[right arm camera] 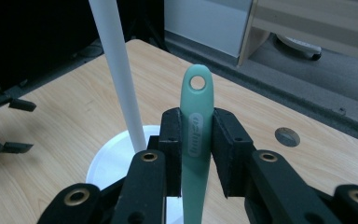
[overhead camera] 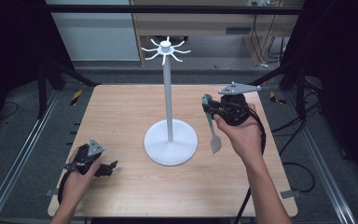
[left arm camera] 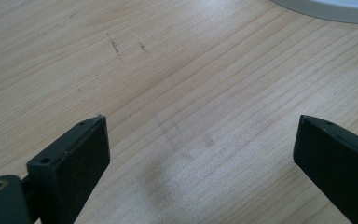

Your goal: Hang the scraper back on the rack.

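A white stand (overhead camera: 168, 98) with a round base (overhead camera: 158, 142) and hooks at its top (overhead camera: 166, 48) rises from the middle of the wooden table. My right gripper (overhead camera: 207, 105) is held above the table to the right of the pole, shut on the handle of a mint-green spatula (overhead camera: 213, 133) whose blade hangs down. In the right gripper view the spatula handle (right arm camera: 196, 116), with a hole at its end, sticks up between the jaws, and the pole (right arm camera: 119, 70) stands just left of it. My left gripper (overhead camera: 110, 167) rests open on the table at the front left.
The wooden table (overhead camera: 121, 112) has bare room around the stand base (left arm camera: 326, 8), whose rim shows in the left gripper view. Black frame posts stand at the table's back corners. Cables trail from both grippers off the front edge.
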The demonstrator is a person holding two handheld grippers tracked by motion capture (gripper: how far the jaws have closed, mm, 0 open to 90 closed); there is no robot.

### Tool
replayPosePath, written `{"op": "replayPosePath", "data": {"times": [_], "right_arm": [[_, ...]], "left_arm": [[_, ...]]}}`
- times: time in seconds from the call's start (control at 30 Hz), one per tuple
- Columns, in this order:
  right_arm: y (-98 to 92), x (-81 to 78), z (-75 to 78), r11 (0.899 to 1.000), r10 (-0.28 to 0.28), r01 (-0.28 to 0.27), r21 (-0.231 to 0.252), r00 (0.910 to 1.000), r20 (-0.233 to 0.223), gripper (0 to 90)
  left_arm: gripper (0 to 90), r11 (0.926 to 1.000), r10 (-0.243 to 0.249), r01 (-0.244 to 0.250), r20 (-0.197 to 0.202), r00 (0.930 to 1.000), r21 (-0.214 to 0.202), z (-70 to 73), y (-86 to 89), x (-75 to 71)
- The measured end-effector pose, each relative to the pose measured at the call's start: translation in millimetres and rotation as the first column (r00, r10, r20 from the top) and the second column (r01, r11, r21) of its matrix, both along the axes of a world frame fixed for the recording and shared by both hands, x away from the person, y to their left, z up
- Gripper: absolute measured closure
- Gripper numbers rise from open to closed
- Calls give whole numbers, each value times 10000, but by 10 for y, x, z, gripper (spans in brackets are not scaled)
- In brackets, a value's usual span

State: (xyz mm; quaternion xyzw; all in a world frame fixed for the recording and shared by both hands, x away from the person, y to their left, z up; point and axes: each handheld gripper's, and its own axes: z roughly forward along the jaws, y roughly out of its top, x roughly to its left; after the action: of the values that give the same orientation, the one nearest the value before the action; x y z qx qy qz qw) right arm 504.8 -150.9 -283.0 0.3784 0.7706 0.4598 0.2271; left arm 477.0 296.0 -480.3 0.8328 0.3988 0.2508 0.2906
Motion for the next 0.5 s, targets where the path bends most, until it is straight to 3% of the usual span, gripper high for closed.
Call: {"op": "replayPosePath", "data": {"times": [0.5], "right_arm": [[207,-84,247,9972,319,-376,642,9956,877,746]], "left_arm": [[34,10000,0,0,10,10000,0,1,-1,-9]]}}
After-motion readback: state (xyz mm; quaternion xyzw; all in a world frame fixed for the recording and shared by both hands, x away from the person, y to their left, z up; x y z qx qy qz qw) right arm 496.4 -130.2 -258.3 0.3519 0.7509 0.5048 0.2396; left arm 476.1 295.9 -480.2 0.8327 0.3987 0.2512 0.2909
